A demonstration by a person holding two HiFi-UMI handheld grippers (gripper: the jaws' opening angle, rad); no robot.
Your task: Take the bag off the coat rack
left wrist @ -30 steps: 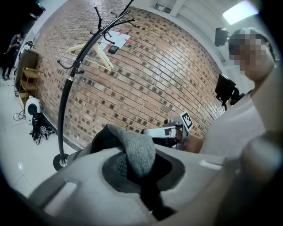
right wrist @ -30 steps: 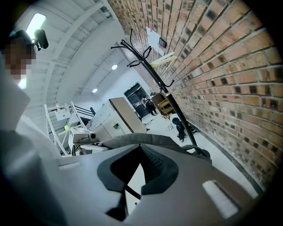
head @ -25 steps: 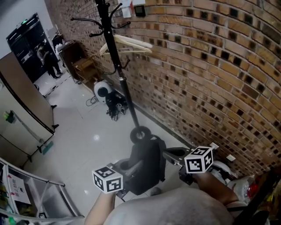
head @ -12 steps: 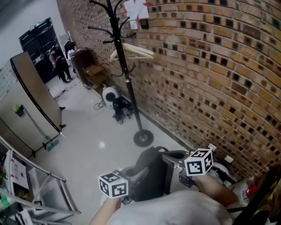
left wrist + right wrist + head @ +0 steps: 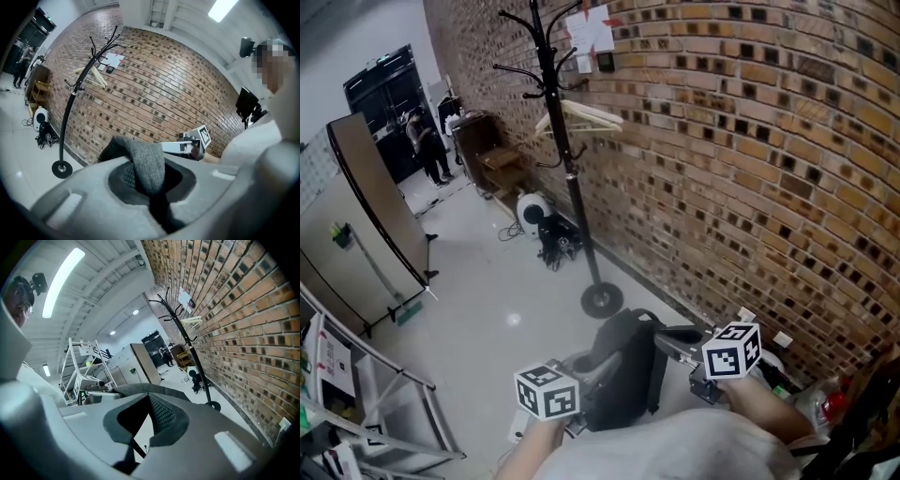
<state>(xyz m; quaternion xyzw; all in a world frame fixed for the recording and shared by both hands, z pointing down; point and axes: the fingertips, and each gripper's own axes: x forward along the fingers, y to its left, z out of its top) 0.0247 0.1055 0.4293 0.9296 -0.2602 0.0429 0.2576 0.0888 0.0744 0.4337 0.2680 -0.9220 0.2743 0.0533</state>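
A brick wall (image 5: 750, 141) is running along the right, papers (image 5: 591, 28) hanging high on it. A white round appliance (image 5: 531, 208) is sitting at its foot beside tangled cables (image 5: 558, 242). A person (image 5: 425, 150) is standing far back, beyond a brown partition (image 5: 356, 216)

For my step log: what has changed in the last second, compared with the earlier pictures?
The bag has moved back from the coat rack toward the person and no longer overlaps its base. Unchanged: the left gripper stays shut on the grey strap, the right gripper stays at the bag's top; nothing was let go.
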